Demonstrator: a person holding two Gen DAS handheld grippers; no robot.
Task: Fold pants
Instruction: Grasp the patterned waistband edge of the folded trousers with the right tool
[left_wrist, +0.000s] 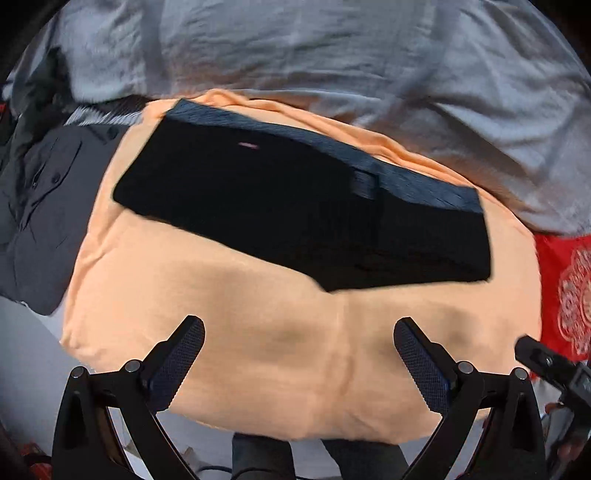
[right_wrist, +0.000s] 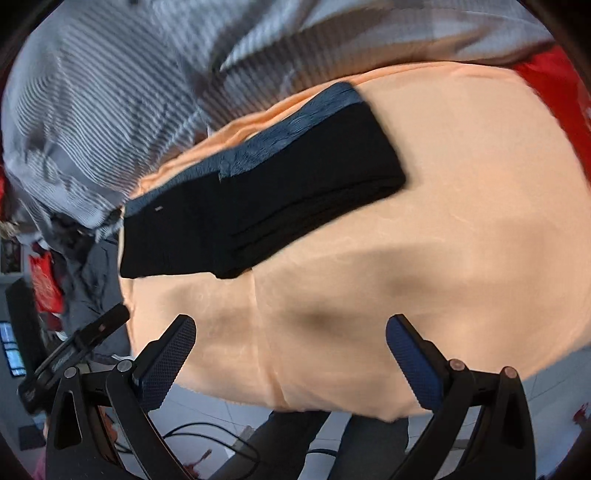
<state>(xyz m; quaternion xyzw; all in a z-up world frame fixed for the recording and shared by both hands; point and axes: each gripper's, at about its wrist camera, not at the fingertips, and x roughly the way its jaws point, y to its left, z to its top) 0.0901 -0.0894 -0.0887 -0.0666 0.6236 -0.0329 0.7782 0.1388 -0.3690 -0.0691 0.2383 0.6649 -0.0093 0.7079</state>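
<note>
Pants (left_wrist: 303, 210) lying folded ahead of both, long axis crosswise on orange cloth (left_wrist: 258, 350); left hand-held gripper (left_wrist: 299, 354) and right hand-held gripper (right_wrist: 291, 350) hovering apart, empty, neither clearly nearer.

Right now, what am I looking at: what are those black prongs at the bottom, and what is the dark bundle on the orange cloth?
There is no robot here: a person holds a hand tool in each hand, each with two jaws and its own wide-angle camera looking forward along them. One picture comes from the left gripper, the other from the right gripper. Both stand open and hold nothing. The dark bundle is a pair of black pants, lying folded on the orange cloth. Behind lie grey bedding and a red cloth.
</note>
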